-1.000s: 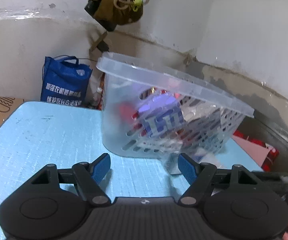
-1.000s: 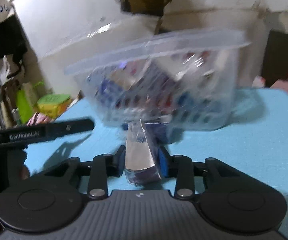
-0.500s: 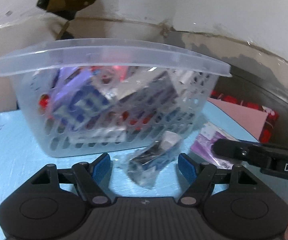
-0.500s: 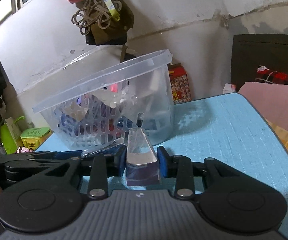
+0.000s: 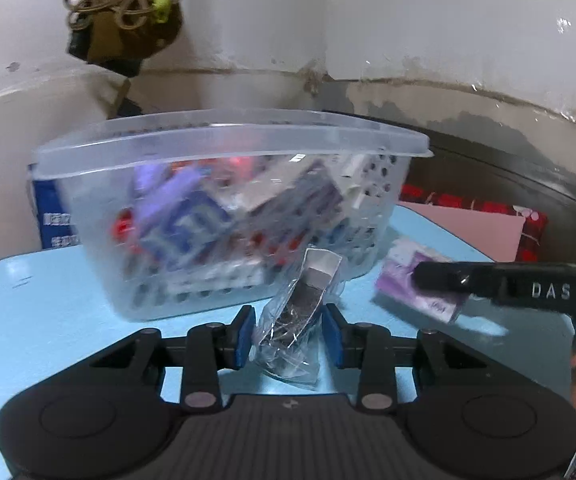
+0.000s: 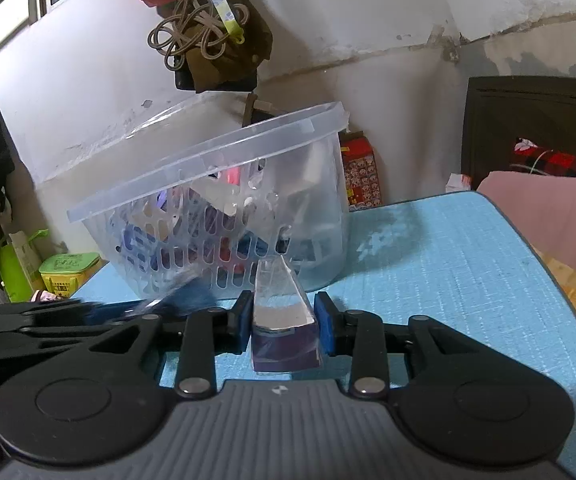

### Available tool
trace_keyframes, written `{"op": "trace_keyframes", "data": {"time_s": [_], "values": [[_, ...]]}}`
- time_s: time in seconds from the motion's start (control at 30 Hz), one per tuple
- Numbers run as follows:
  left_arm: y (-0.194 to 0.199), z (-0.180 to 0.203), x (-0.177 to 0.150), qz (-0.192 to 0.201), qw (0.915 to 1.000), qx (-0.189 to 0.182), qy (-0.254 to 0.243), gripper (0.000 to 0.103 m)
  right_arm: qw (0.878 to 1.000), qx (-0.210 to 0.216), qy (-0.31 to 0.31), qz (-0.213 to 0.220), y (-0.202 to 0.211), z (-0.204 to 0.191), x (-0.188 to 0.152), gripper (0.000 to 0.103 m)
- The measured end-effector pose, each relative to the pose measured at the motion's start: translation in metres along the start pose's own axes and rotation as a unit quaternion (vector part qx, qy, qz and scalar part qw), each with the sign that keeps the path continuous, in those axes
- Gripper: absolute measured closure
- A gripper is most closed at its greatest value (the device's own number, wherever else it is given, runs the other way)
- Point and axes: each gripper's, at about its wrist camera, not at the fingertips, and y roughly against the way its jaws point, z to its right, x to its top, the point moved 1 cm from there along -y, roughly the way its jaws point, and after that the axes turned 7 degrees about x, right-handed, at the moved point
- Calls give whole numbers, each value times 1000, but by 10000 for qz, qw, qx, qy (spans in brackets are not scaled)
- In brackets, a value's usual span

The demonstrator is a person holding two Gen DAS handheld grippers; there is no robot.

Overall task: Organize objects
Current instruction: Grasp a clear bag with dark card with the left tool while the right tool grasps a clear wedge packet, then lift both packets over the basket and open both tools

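A clear plastic basket (image 5: 223,148) full of small packets stands on the light blue table (image 5: 27,320); it also shows in the right wrist view (image 6: 207,168). My left gripper (image 5: 288,338) is shut on a clear-wrapped dark packet (image 5: 296,320) just in front of the basket. My right gripper (image 6: 285,326) is shut on a purple packet in clear wrap (image 6: 281,332), low over the table near the basket. In the left wrist view the purple packet (image 5: 416,284) sits at the tip of the right gripper's black body (image 5: 528,288).
A blue bag (image 5: 53,216) stands behind the basket. A pink cushion (image 6: 548,220) and a dark cabinet (image 6: 536,120) are to the right. A green box (image 6: 67,268) sits beyond the table's left edge. A bundle of cord (image 6: 199,32) hangs on the wall.
My left gripper swung to face the basket, then closed from wide open onto the clear-wrapped packet lying before it. My right gripper kept hold of the purple packet and drew back a little from the basket.
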Motion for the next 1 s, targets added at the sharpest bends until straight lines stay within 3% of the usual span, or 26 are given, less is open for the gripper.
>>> {"op": "trace_keyframes", "data": {"time_s": [0.17, 0.3, 0.43, 0.53, 1.0], "values": [[8, -37, -4, 94, 9983, -178, 547, 63, 10000, -29, 56, 18, 1, -2, -1, 67], [10, -40, -4, 271, 9965, -376, 694, 62, 9998, 33, 161, 69, 3, -4, -2, 67], [15, -58, -8, 581, 9876, -713, 1272, 62, 9993, 63, 316, 199, 8, -9, -4, 67], [20, -68, -12, 740, 9838, -622, 1512, 62, 9988, 76, 383, 302, 11, -11, -6, 67], [23, -72, -13, 870, 9822, -536, 1576, 62, 9985, 67, 410, 363, 12, -12, -5, 67]]}}
